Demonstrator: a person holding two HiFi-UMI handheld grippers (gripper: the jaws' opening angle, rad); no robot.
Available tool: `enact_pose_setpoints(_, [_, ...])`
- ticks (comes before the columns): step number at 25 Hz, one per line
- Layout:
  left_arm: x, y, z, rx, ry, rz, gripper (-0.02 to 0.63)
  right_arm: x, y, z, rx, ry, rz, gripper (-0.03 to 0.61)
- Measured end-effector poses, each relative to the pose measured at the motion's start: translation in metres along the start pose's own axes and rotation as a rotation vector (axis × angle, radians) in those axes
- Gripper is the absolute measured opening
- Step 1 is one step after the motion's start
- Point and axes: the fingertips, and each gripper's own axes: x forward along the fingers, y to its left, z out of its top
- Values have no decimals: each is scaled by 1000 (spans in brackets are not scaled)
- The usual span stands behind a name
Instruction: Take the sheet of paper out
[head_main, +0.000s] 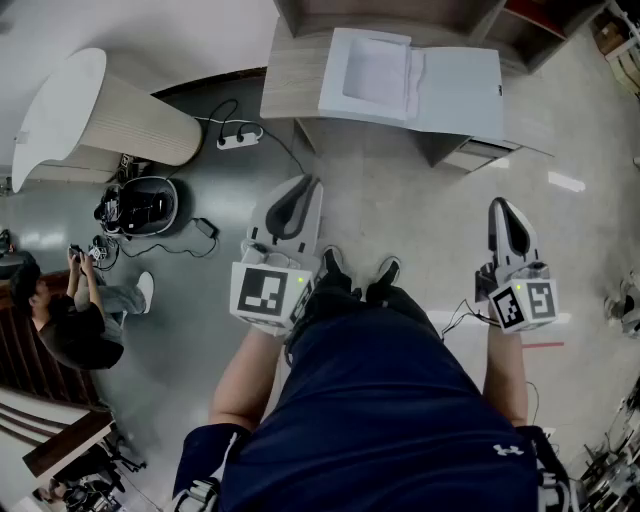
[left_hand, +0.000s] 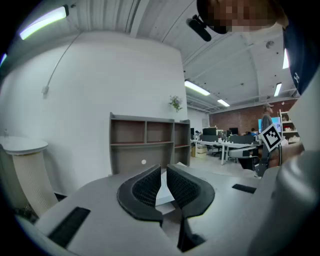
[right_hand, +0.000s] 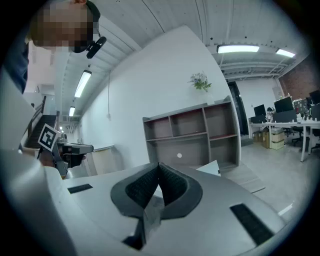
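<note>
A white folder case (head_main: 455, 92) lies open on a low wooden desk (head_main: 290, 80) ahead of me, and a white sheet of paper (head_main: 375, 70) rests in its left half. Both grippers hang in the air well short of the desk, near my feet, pointing toward it. My left gripper (head_main: 308, 185) holds nothing, its jaws a narrow slit apart (left_hand: 161, 170), through which the white case shows. The right gripper (head_main: 503, 208) is shut on nothing, its tips meeting (right_hand: 159, 165). A corner of the case (right_hand: 212, 169) shows beyond it.
A grey shelf unit (left_hand: 147, 145) stands behind the desk against the wall. At the left are a round white table on a ribbed base (head_main: 70, 110), a power strip (head_main: 238, 138) with cables, a black floor device (head_main: 145, 205) and a seated person (head_main: 70, 310).
</note>
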Motion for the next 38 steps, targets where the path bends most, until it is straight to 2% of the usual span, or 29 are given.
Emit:
enact_pose_setpoints(10, [-1,-16,-9,-41,18,12,46,-18,-12,2,-34,-4,0,14])
enact_pose_setpoints(15, [16,-16,6,-36,-1,22,44,-18,-23,17,-44,-50,1,14])
enact_pose_setpoints(19, [20,-23,11,-64,-17,25,43,-21,-33,20,-24,-68,-16,14])
enact_pose_setpoints(26, [27,-28,16,-23,-15,39,43,-18,-52,18,-10,-73,-32,14])
enact_pose_setpoints(29, [28,-29,20,-32,-15,42,43,-17,-58,20,-1,-75,-42,14])
enact_pose_setpoints(33, [32,-29,5,-83,19,37,43,-6,-62,17,26,-72,-47,14])
enact_pose_setpoints(38, [56,-21,-10,-101,56,15,43,1,-76,-3,54,-23,-84,14])
